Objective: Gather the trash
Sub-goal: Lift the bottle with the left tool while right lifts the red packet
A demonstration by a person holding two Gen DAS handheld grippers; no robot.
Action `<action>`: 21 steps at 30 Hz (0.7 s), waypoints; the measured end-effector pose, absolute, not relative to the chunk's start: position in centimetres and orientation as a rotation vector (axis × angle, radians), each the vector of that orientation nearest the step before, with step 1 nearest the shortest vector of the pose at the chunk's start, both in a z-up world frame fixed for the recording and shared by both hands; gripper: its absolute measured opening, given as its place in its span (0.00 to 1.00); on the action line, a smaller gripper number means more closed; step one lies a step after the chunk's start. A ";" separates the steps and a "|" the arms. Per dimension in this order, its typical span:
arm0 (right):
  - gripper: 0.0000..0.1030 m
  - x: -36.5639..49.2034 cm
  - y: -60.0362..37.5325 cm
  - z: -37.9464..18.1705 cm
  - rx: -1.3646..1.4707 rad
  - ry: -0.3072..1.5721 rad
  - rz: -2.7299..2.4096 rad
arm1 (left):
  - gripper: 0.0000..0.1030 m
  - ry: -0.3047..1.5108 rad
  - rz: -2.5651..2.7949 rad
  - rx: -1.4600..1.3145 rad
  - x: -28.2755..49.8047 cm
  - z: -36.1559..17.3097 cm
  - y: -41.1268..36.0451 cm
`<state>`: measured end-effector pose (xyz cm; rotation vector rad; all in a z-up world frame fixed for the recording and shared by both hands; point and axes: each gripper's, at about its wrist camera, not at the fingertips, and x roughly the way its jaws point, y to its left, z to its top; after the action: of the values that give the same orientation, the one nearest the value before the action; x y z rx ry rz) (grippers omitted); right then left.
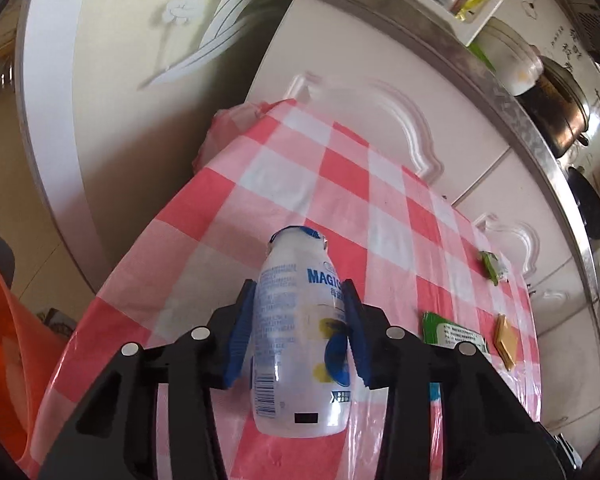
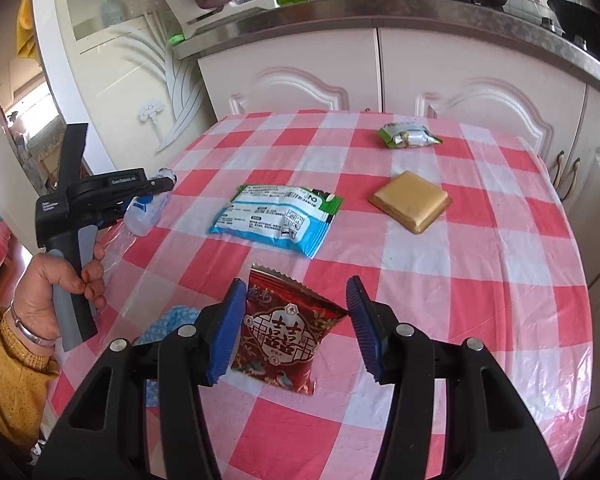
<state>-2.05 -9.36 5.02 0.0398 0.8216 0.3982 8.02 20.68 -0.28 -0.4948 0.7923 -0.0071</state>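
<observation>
Collection is under way on the table [image 2: 440,264], with a checked cloth filling mid-frame in both views. The left tool [image 1: 298,312] is clamped on a white bottle [image 1: 296,344] at centre frame, lifted clear of the cloth as far as can be judged; an orange bin [image 1: 4,340] shows at lower left, the likely drop point. The right tool [image 2: 296,320] stands wide apart around a red wrapper [image 2: 288,336] at lower centre, not yet gripping; closing comes next. A blue-white packet [image 2: 276,216], gold packet [image 2: 410,202] and green wrapper [image 2: 408,136] lie beyond.
</observation>
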 end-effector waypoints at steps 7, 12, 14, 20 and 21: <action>0.52 -2.0 -8.6 2.5 0.053 0.861 0.419 | 0.43 0.783 -0.040 -0.479 5.8 0.1 20.2; 0.67 -2.3 -9.0 2.2 0.079 0.878 0.396 | 0.43 0.755 -0.082 -0.444 2.7 1.3 19.8; 0.70 -2.7 -9.2 2.2 0.079 0.887 0.360 | 0.43 0.743 -0.092 -0.423 1.4 1.7 19.6; 0.71 -4.5 -8.3 1.9 0.042 0.909 0.309 | 0.43 0.735 -0.114 -0.395 -2.7 1.9 19.7; 0.71 -4.8 -8.0 1.8 0.033 0.907 0.302 | 0.43 0.737 -0.125 -0.397 -3.5 1.8 19.7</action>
<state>-4.77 -8.01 1.81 0.0328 0.9065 0.3020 -3.46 19.71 1.83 -0.3968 0.7369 -0.1251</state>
